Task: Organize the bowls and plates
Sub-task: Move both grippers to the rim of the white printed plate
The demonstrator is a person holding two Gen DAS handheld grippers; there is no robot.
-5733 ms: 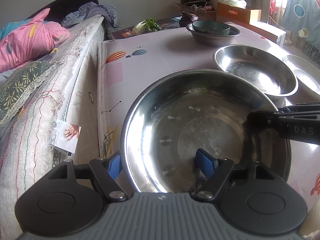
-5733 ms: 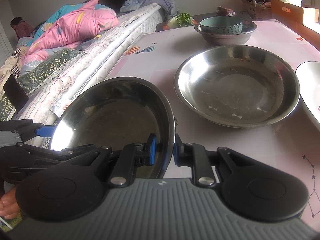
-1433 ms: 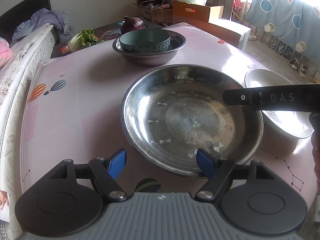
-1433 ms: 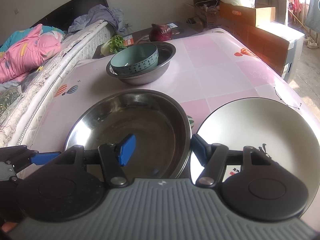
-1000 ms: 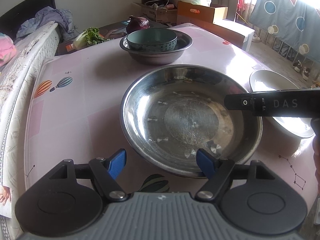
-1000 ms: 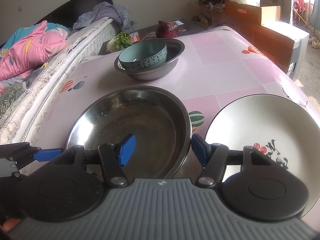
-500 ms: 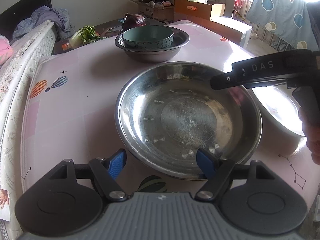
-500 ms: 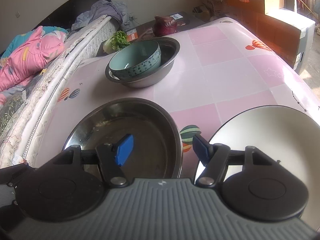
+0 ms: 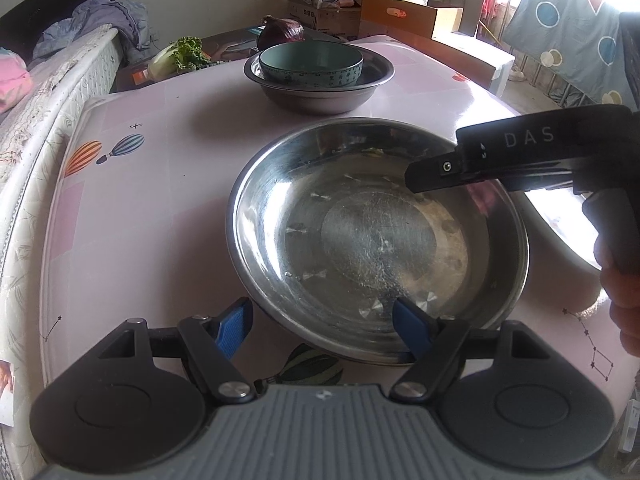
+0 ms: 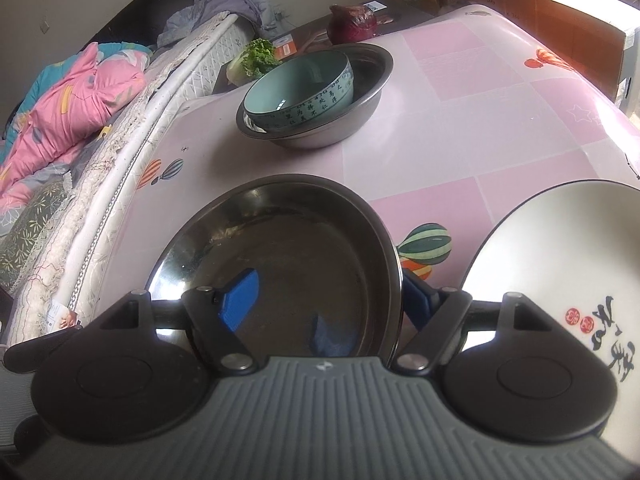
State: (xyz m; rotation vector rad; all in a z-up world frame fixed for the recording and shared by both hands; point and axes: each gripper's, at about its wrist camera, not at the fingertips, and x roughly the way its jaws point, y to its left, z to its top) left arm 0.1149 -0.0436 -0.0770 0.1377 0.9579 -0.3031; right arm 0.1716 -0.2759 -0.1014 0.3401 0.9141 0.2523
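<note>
A wide steel basin (image 9: 376,240) rests on the pink table (image 9: 160,184). My left gripper (image 9: 320,328) is open and straddles the basin's near rim; neither pad touches it. In the right wrist view, my right gripper (image 10: 330,300) has the right rim of the steel basin (image 10: 280,256) between its jaws. They are opening, and the left fingertip (image 10: 240,300) hangs clear inside. A hand (image 9: 616,280) holds the right gripper body (image 9: 520,152) above the basin. Beside the basin lies a white plate (image 10: 560,272) with a dark rim. Further back, a teal bowl (image 10: 300,92) sits in a smaller steel bowl (image 10: 360,92).
A bed (image 10: 80,128) with pink bedding runs along the table's left edge. Behind the table are a red cabbage (image 10: 352,20), leafy greens (image 10: 260,56) and cardboard boxes (image 9: 400,16). A blue cloth (image 9: 568,44) hangs at the right.
The right gripper has slid left and further over the basin, rolling a little. Its jaws have spread wider. The left gripper and the dishes have stayed put.
</note>
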